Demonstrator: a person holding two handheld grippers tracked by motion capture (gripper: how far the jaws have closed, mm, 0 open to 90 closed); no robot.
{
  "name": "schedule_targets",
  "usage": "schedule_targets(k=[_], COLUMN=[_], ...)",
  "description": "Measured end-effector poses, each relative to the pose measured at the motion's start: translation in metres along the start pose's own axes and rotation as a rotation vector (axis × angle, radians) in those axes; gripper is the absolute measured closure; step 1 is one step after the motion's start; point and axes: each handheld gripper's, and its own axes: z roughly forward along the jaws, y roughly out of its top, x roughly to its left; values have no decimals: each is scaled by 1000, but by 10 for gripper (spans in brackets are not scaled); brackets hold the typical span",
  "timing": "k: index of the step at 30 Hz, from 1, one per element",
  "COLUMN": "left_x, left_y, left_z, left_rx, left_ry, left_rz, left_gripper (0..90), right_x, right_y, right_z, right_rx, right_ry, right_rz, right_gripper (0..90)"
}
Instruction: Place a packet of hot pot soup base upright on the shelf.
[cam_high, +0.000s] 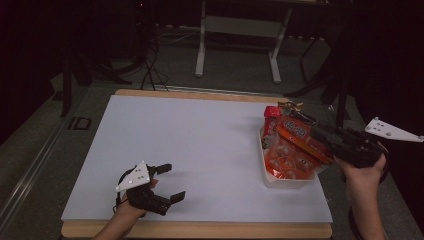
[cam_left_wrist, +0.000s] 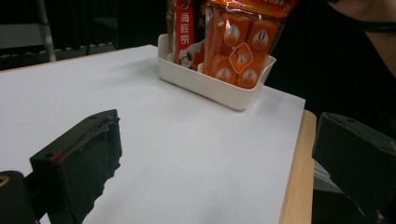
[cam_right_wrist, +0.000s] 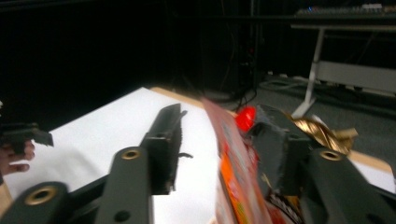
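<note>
- White tray (cam_high: 287, 181) sits at the right side of the table (cam_high: 200, 231), on the white sheet (cam_high: 190, 145), packed with snack packets.
- Orange packet (cam_high: 287, 157) with round white markings fills the near part of the tray; shiny plastic. In the left gripper view it stands upright (cam_left_wrist: 243, 42) against the tray wall (cam_left_wrist: 205, 84), next to a red packet (cam_left_wrist: 183, 32) with white lettering.
- Red-orange packet (cam_high: 299, 134) lies on top in the high view, long axis running from far-left to near-right, far end pointing toward the far side of the table.
- Gold crinkled wrapper (cam_right_wrist: 322, 130) at the far end of the pile, also seen in the high view (cam_high: 290, 106).
- Right gripper (cam_high: 320, 131) reaches in from the right over the tray, hand (cam_high: 361, 172) behind it, pointing left and far.
- Right gripper view: its jaws are spread, with the red-orange packet (cam_right_wrist: 233, 168) edge-on between them; it lies against the right-hand jaw, apart from the left-hand jaw. Not clamped.
- Left gripper (cam_high: 167, 182) rests low at the near left of the sheet, well apart from the tray, held by the left hand (cam_high: 131, 205), pointing right.
- Left jaws are wide apart, nothing between them, bare sheet (cam_left_wrist: 187, 154) in the gap.
</note>
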Motion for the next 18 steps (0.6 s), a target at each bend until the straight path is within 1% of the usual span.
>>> schedule_targets(k=[1,3,4,6,10,12,13,14,17,18], left_x=[0,0,0,0,0,0,0,0,-1,-1], left_y=[0,-1,-1,-1,-2,-2,-2,-2,-3,-3], left_z=[0,0,0,1,1,1,1,1,1,1], left_rx=[3,2,5,5,5,4,4,5,5,4], left_ry=[0,-3,-2,-3,0,-2,-2,-4,-5,-5], left_rz=[1,-3,-1,-2,-2,-3,-3,-2,-2,-4], left_gripper=[20,21,21,20,21,20,21,21,21,20], right_x=[3,10,13,18,25,30,30,34,41,43], right_y=[2,5,6,8,8,8,8,7,4,3], right_z=[2,6,9,13,19,22,22,24,28,30], right_rx=[-4,-11,-14,-21,-47,-54,-54,-53,-50,-47], right_ry=[6,-5,-2,3,49,86,86,111,140,147], right_rz=[-5,-10,-15,-23,5,23,23,25,10,13], right_gripper=[461,392,366,340,275,226,226,210,187,184])
